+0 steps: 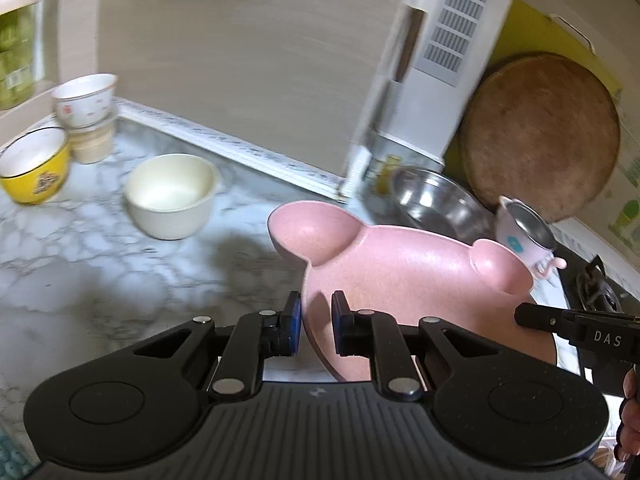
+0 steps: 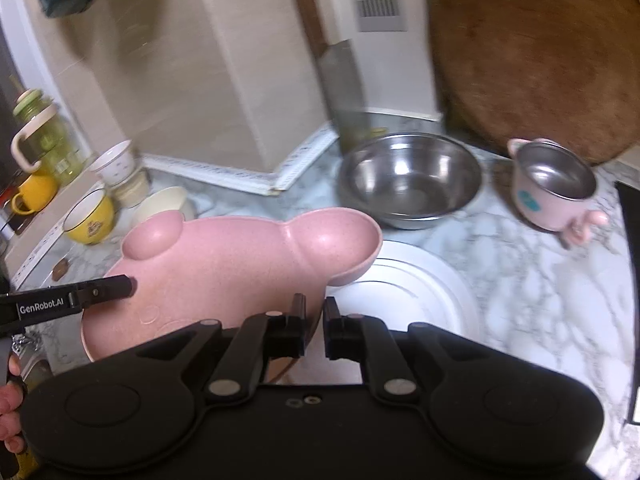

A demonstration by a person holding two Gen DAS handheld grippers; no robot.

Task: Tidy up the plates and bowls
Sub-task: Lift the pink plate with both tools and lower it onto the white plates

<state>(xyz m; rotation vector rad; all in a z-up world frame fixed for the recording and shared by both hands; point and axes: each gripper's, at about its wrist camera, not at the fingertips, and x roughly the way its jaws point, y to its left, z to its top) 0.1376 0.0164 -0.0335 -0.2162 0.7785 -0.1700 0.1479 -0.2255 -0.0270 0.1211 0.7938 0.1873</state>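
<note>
A pink plate with two round ears (image 1: 404, 280) is held tilted above the marble counter by both grippers. My left gripper (image 1: 316, 326) is shut on the pink plate's left rim. My right gripper (image 2: 314, 328) is shut on the opposite rim of the pink plate (image 2: 224, 268). A white plate (image 2: 412, 284) lies flat under the pink plate's right ear. A steel bowl (image 2: 410, 180), a cream bowl (image 1: 172, 194), a yellow bowl (image 1: 34, 170) and a white patterned bowl stacked on another (image 1: 86, 104) stand on the counter.
A pink steel-lined mug (image 2: 554, 184) stands right of the steel bowl. A round wooden board (image 2: 536, 52) and a cleaver (image 2: 340, 76) lean on the back wall. A green jug (image 2: 42, 136) and a yellow mug (image 2: 34, 194) stand far left. A stove edge (image 1: 596, 284) lies at right.
</note>
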